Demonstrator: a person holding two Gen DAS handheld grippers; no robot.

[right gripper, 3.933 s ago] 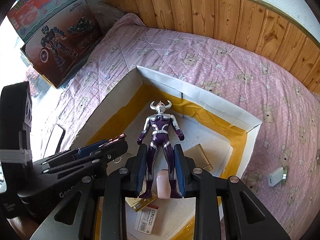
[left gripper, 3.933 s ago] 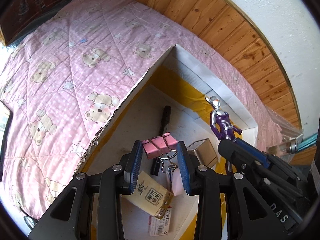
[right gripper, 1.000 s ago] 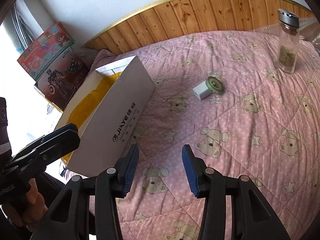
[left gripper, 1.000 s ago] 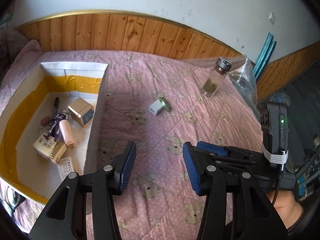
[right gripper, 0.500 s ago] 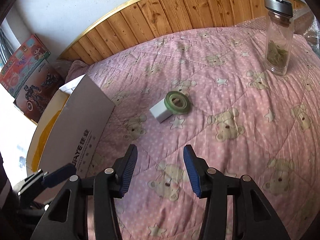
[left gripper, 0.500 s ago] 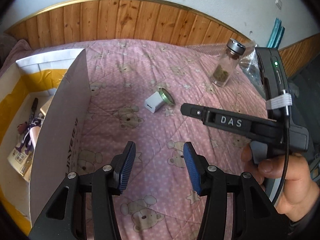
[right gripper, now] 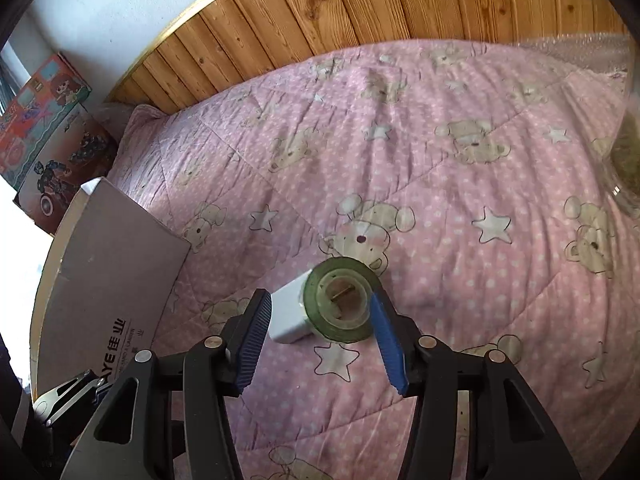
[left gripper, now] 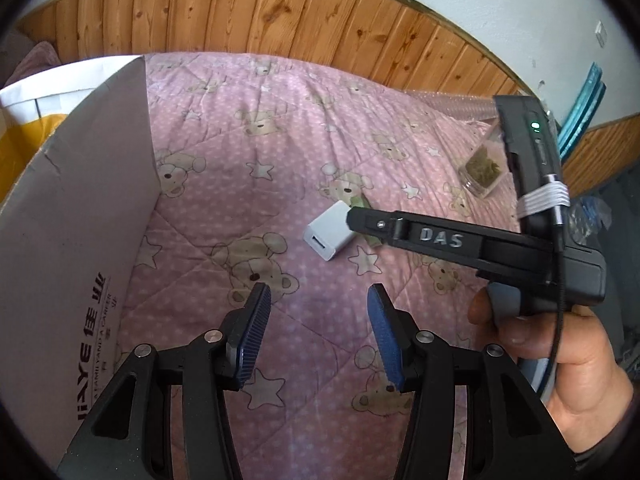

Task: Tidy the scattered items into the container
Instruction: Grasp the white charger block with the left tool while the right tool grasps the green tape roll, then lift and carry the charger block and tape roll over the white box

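A white charger block (right gripper: 289, 314) and a green tape roll (right gripper: 341, 299) lie touching on the pink bear quilt. My right gripper (right gripper: 320, 312) is open, its jaws on either side of the pair, close above the quilt. In the left wrist view the charger block (left gripper: 327, 236) lies ahead; the right gripper's finger covers most of the tape roll. My left gripper (left gripper: 318, 312) is open and empty, a little short of the block. The cardboard box (left gripper: 72, 240) stands at the left, also in the right wrist view (right gripper: 108, 280).
A glass jar of dried herbs (left gripper: 482, 170) stands at the right on the quilt, blurred at the right edge of the right wrist view (right gripper: 628, 160). Wood panelling (left gripper: 280, 24) runs behind the bed. Toy boxes (right gripper: 44, 128) lean at the far left.
Both grippers have moved forward toward the charger block and tape roll. The right gripper now brackets the pair. Both stay open.
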